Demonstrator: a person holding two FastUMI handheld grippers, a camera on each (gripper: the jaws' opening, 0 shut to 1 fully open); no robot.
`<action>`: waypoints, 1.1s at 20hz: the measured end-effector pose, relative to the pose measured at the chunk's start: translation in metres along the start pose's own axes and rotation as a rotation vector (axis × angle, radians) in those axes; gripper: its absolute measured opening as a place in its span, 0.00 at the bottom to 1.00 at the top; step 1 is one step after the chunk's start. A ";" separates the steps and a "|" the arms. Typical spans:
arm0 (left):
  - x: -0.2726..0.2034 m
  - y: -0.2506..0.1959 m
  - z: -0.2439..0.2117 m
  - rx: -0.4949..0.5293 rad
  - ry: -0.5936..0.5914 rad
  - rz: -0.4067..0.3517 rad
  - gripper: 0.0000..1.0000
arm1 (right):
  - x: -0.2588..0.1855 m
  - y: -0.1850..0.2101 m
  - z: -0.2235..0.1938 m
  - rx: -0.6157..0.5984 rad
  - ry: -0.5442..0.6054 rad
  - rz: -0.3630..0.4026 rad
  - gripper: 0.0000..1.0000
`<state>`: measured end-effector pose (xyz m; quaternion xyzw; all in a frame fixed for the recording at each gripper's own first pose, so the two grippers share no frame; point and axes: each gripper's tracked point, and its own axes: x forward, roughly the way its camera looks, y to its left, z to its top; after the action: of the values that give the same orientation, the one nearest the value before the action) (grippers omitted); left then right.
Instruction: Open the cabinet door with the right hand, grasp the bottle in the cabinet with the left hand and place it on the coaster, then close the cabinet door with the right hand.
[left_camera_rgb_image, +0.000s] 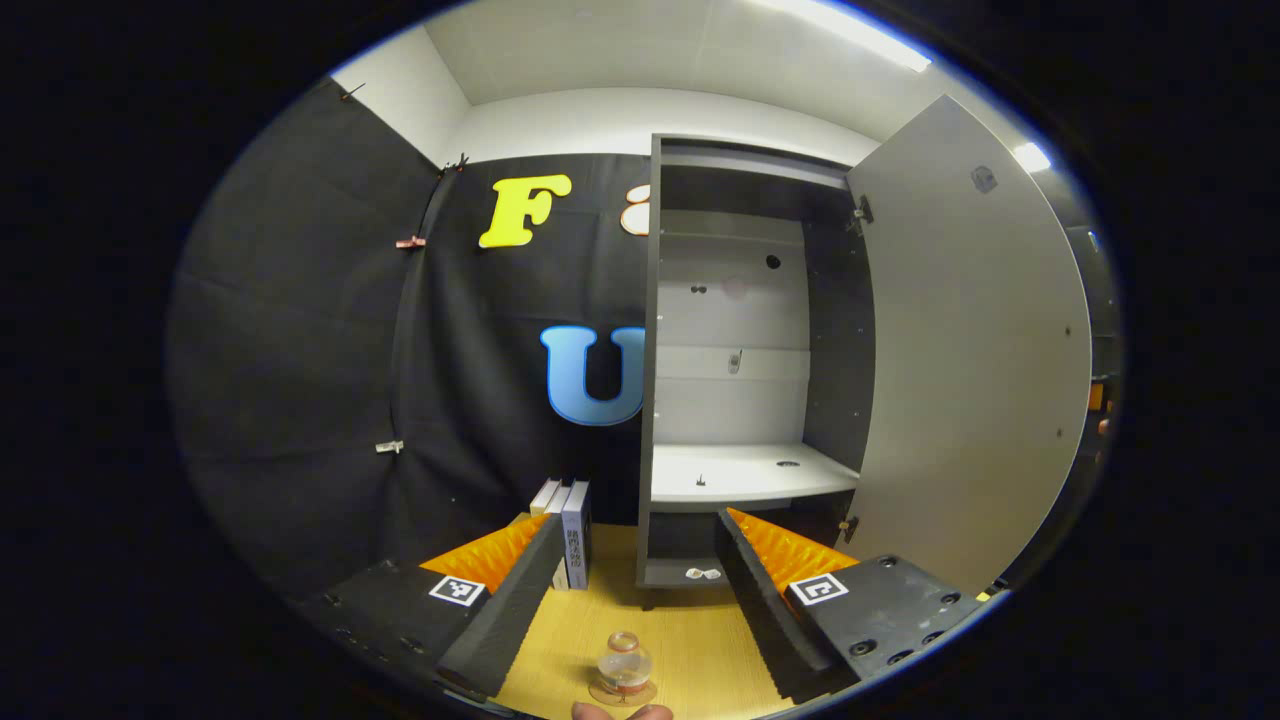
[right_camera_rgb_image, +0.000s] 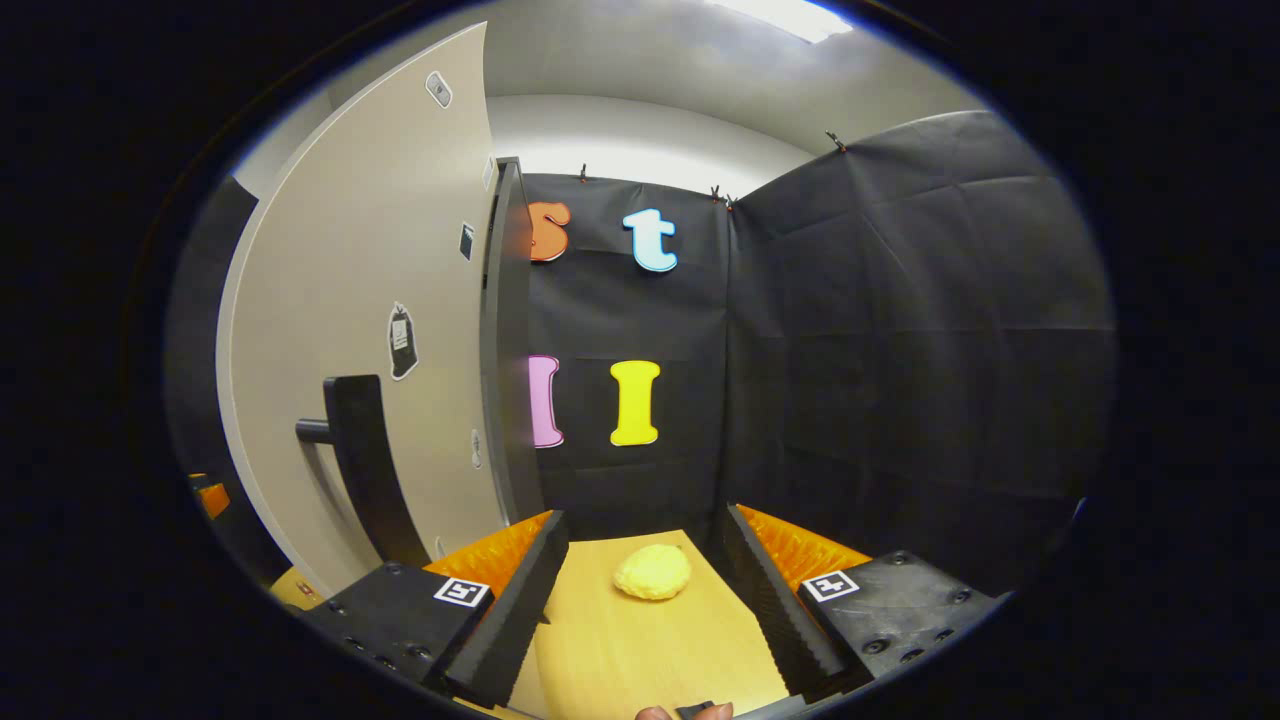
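In the left gripper view the cabinet (left_camera_rgb_image: 660, 350) stands with its door (left_camera_rgb_image: 970, 360) swung wide to the right, and its white shelf (left_camera_rgb_image: 740, 472) is bare. A small clear bottle (left_camera_rgb_image: 625, 662) stands upright on a round coaster (left_camera_rgb_image: 622, 692) on the wooden table, low between my fingers. My left gripper (left_camera_rgb_image: 640, 590) is open, held above and behind the bottle, apart from it. In the right gripper view the door's outer face (right_camera_rgb_image: 380, 330) with its dark handle (right_camera_rgb_image: 365, 470) is at the left. My right gripper (right_camera_rgb_image: 640, 590) is open, right of the handle and holding nothing.
Several books (left_camera_rgb_image: 570, 530) stand upright left of the cabinet. A yellow lumpy object (right_camera_rgb_image: 652, 572) lies on the table (right_camera_rgb_image: 650, 650) ahead of the right gripper. Black cloth walls close in the back and sides. A fingertip shows at the bottom edge of each view.
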<state>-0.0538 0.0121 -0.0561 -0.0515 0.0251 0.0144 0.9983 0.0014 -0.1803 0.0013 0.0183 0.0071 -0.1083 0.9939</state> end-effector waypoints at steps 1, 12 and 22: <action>0.001 -0.002 0.006 0.007 -0.002 0.006 0.93 | 0.000 0.003 -0.002 0.016 0.007 0.013 0.98; 0.009 -0.023 0.032 0.049 -0.002 0.015 0.95 | -0.004 0.014 -0.011 0.080 0.009 0.032 0.97; -0.002 -0.013 0.036 0.042 -0.020 -0.001 0.95 | -0.024 0.084 -0.020 0.102 0.032 0.121 0.98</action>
<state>-0.0539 0.0027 -0.0184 -0.0306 0.0152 0.0139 0.9993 -0.0045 -0.0919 -0.0148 0.0710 0.0162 -0.0480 0.9962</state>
